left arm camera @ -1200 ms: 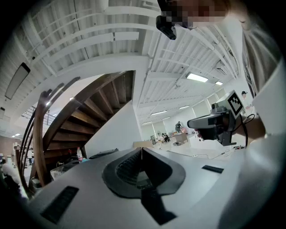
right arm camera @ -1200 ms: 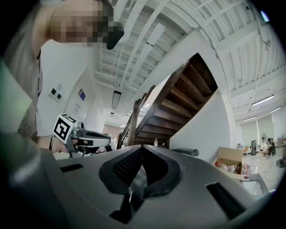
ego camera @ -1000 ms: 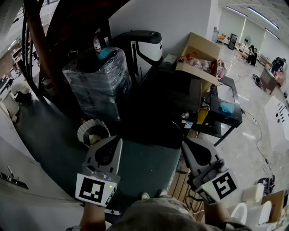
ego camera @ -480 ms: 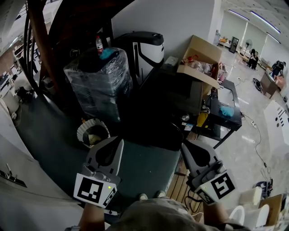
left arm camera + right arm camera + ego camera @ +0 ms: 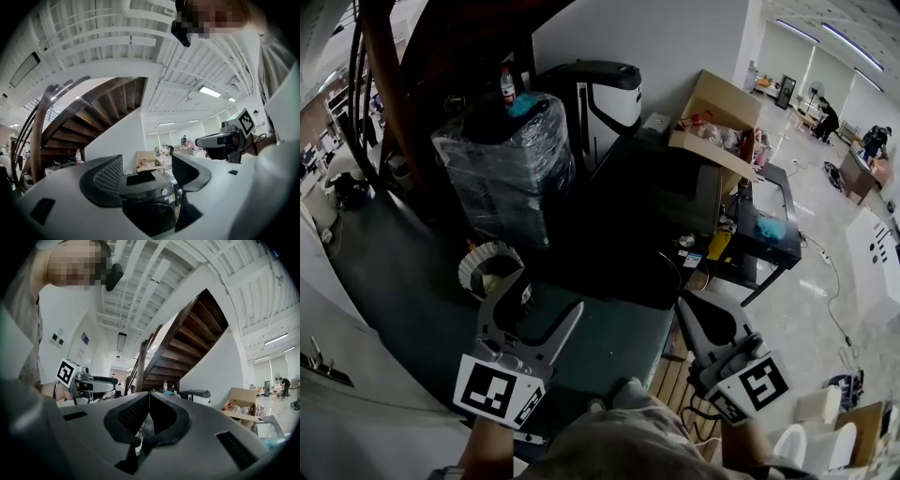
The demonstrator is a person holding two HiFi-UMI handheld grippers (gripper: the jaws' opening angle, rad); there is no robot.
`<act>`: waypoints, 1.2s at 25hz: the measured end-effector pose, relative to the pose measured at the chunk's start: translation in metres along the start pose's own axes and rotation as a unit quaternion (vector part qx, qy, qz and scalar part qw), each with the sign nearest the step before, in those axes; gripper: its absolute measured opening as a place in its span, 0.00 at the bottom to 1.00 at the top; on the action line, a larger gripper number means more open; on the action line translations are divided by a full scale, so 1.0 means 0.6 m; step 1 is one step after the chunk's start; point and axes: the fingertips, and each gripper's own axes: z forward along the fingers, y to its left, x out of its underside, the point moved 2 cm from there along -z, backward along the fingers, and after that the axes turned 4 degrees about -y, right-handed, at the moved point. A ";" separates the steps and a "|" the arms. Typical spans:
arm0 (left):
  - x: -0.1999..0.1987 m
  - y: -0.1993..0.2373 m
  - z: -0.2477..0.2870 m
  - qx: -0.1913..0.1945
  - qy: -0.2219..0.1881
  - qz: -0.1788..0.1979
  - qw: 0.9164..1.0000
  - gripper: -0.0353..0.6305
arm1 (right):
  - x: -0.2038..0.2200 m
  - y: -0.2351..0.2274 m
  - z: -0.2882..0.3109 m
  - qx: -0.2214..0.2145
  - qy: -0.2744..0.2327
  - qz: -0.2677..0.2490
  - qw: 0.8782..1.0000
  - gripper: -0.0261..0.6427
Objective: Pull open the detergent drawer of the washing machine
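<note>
Washing machine (image 5: 150, 197): one; left tool (image 5: 548, 292) opening empty, right tool (image 5: 682, 303) closed.

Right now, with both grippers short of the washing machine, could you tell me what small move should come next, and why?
Probably carry the left gripper forward toward the washing machine. Its jaws are opening with nothing between them, and the machine stands well off, untouched.
</note>
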 end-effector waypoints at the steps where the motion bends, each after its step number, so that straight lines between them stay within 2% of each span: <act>1: 0.002 0.001 0.001 0.001 0.002 -0.001 1.000 0.55 | 0.002 -0.002 0.000 0.002 0.002 0.001 1.000 0.08; 14: 0.056 0.025 0.075 0.002 0.030 -0.007 1.000 0.55 | 0.052 -0.069 0.040 0.012 0.021 0.019 1.000 0.08; 25: 0.130 0.074 0.235 -0.008 0.059 -0.025 0.998 0.57 | 0.104 -0.216 0.140 0.012 0.030 0.039 0.999 0.08; 30: 0.166 0.113 0.318 -0.029 0.070 -0.054 0.996 0.57 | 0.123 -0.295 0.206 -0.003 0.033 0.040 0.999 0.08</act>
